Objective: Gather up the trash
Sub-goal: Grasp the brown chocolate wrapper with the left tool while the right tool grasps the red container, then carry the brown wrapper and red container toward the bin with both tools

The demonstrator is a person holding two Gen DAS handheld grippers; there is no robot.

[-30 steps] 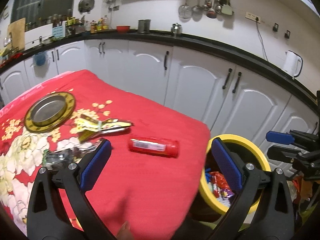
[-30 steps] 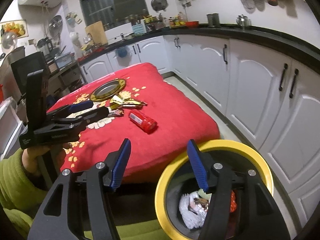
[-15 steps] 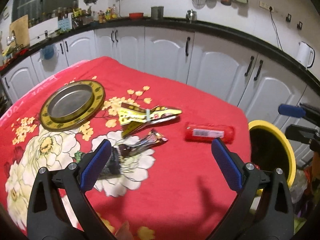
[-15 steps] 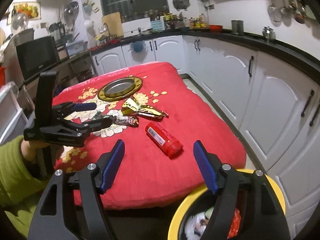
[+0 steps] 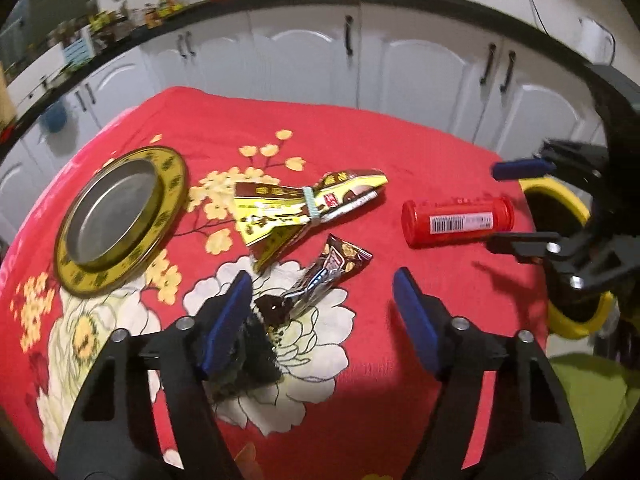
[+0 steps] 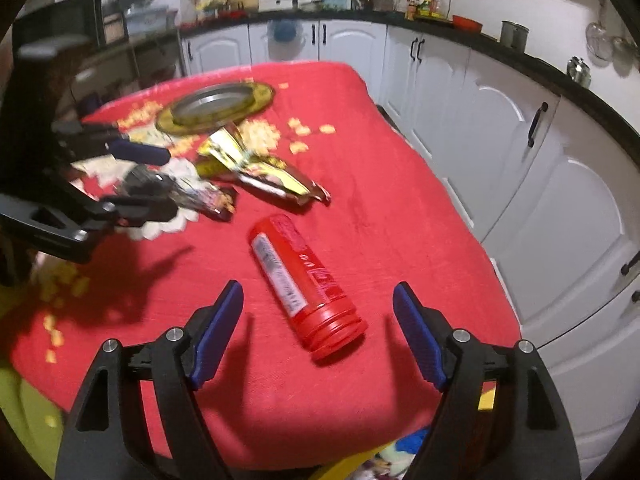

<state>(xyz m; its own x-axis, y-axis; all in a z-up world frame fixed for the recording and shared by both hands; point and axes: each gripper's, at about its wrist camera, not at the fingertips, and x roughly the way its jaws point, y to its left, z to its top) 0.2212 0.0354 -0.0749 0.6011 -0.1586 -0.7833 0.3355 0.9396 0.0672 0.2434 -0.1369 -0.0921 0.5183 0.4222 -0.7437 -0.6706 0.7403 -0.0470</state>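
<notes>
A dark chocolate-bar wrapper (image 5: 332,272) lies crumpled on the red flowered cloth (image 5: 400,152). My left gripper (image 5: 322,314) hangs low over it, jaws closing, with the wrapper's black end between the fingers and no pad visibly pressing on it. In the right wrist view the same gripper (image 6: 160,182) straddles that wrapper (image 6: 192,196). A red plastic bottle (image 6: 300,280) lies on its side, cap end toward me. My right gripper (image 6: 318,332) is open and still opening just short of the cap. A gold snack wrapper (image 5: 304,208) lies beyond.
A gold-rimmed metal plate (image 5: 176,168) sits at the left of the table. The yellow-rimmed bin (image 5: 560,196) stands off the table's right edge, behind the right gripper (image 5: 520,204). White cabinets (image 6: 500,140) run close along the far side.
Both grippers swung from over the bin to the table and sank lower. The left jaws narrowed around the dark wrapper. The right jaws widened and now face the bottle's cap end.
</notes>
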